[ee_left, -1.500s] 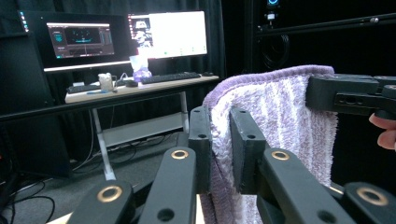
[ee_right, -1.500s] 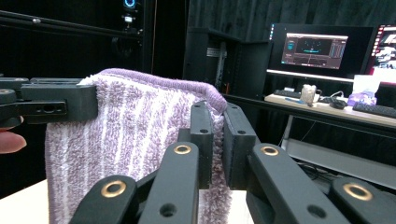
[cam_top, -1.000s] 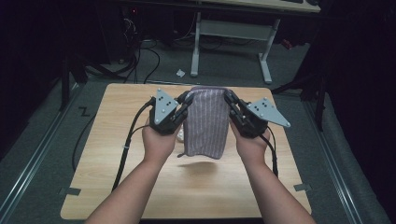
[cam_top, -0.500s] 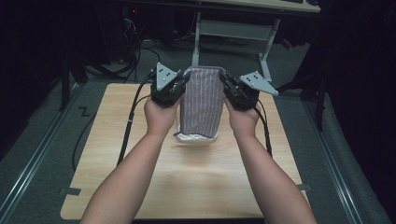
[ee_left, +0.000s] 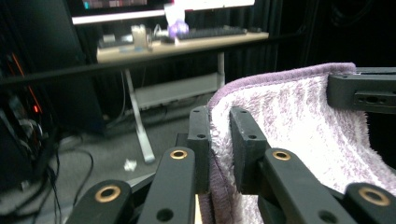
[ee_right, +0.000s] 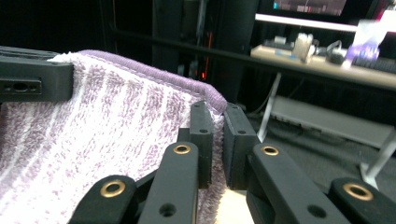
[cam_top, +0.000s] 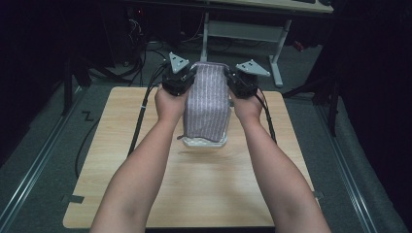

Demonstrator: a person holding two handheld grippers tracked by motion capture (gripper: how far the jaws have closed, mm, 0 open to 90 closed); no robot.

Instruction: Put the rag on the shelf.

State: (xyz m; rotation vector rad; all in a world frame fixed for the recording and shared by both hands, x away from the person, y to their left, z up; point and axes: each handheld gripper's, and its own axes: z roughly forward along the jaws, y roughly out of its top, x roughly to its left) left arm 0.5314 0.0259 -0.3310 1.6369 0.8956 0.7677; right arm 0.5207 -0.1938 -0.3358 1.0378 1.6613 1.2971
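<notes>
A purple-and-white striped towel (cam_top: 208, 102) hangs lifted above the far half of a light wooden table (cam_top: 194, 189), stretched between the two grippers, its lower end just above or touching the tabletop; which cannot be told. The left gripper (cam_top: 187, 77) pinches the towel's top left corner, its black jaws closed on the terry edge, as the left gripper view shows (ee_left: 218, 144). The right gripper (cam_top: 231, 80) clamps the opposite top corner in the same way, jaws shut on the purple hem (ee_right: 215, 135). The person's bare forearms reach in from the near edge. The table stands on grey carpet (cam_top: 43, 145), with black cables (cam_top: 85, 141) trailing off its left side. Beyond it the room is dark: a white-legged desk (cam_top: 277, 48) stands at the back, carrying a keyboard (ee_left: 215, 31) and lit monitors (ee_right: 303, 7).
</notes>
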